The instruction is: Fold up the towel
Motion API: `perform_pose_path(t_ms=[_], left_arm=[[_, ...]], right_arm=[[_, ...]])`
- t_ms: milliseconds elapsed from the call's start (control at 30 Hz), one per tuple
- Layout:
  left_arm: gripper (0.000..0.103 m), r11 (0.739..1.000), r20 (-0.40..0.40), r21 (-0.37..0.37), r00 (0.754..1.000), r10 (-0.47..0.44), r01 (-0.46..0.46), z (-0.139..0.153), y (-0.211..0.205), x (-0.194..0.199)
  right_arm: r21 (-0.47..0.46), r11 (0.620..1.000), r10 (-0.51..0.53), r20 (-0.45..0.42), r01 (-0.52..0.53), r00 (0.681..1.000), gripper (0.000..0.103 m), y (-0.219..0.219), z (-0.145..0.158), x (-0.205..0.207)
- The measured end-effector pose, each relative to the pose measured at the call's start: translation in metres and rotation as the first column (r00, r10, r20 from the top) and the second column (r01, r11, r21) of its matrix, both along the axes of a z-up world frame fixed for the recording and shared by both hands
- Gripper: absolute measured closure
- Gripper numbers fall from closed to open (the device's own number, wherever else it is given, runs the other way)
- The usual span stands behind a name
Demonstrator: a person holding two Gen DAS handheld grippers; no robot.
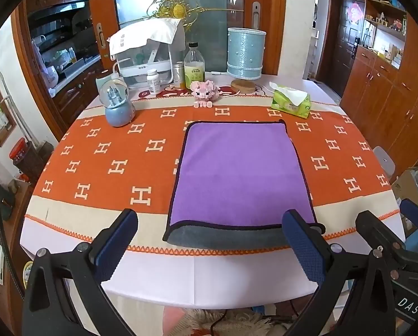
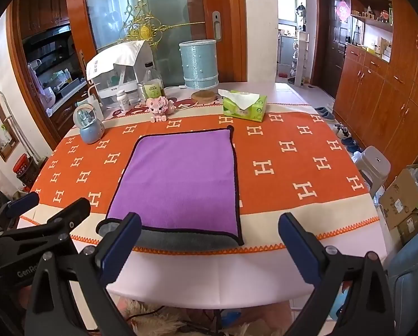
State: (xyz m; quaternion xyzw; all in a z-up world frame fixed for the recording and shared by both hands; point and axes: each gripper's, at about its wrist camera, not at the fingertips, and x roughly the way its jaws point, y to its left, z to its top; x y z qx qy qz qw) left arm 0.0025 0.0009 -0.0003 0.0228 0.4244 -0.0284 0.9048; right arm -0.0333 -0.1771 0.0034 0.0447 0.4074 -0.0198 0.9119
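A purple towel (image 1: 237,170) with a dark trim lies folded flat on the orange patterned tablecloth (image 1: 102,168); its grey underside shows along the near edge (image 1: 225,236). It also shows in the right wrist view (image 2: 181,179). My left gripper (image 1: 209,245) is open and empty, held above the table's near edge just in front of the towel. My right gripper (image 2: 209,247) is open and empty, also just short of the towel's near edge. The right gripper shows at the right of the left wrist view (image 1: 388,224).
At the table's far side stand a snow globe (image 1: 116,103), a pink toy pig (image 1: 204,91), a bottle (image 1: 193,65), a blue lamp (image 1: 245,54), a tissue box (image 1: 291,102) and a covered appliance (image 1: 147,53). A grey stool (image 2: 373,165) and cardboard boxes (image 2: 402,198) stand at the right.
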Motion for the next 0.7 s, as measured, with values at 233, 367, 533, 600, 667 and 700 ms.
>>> perform_pose_path(t_ms=[233,367,533,600,667,700], left_arm=[[0.001,1.000,-0.001,-0.002,1.000,0.000,0.000,-0.0010,0.0017,-0.0003],[0.001,1.000,-0.003,-0.003,1.000,-0.001,0.001,-0.0012,0.0011,-0.0013],[0.001,1.000,-0.012,-0.003,1.000,-0.004,0.004,-0.0042,0.0010,-0.0015],[0.001,1.000,-0.017,-0.004,1.000,-0.008,0.007,-0.0051,0.0013,-0.0014],[0.001,1.000,-0.022,-0.002,1.000,-0.011,0.011,-0.0055,0.0008,-0.0003],[0.001,1.000,-0.025,-0.002,1.000,-0.012,0.012,-0.0056,0.0008,0.0000]], right_arm=[[0.002,1.000,0.000,-0.002,0.000,1.000,0.004,0.0003,0.0000,0.0006],[0.000,1.000,0.001,-0.003,-0.001,1.000,0.004,0.0000,0.0001,0.0011],[0.001,1.000,0.000,-0.006,0.000,1.000,0.004,0.0005,0.0002,0.0013],[0.003,1.000,0.001,-0.007,-0.001,1.000,0.004,-0.0003,0.0005,0.0004],[0.002,1.000,0.001,-0.008,-0.001,1.000,0.004,0.0000,0.0001,0.0007],[0.003,1.000,0.002,-0.011,-0.002,1.000,0.004,-0.0002,-0.0001,0.0008]])
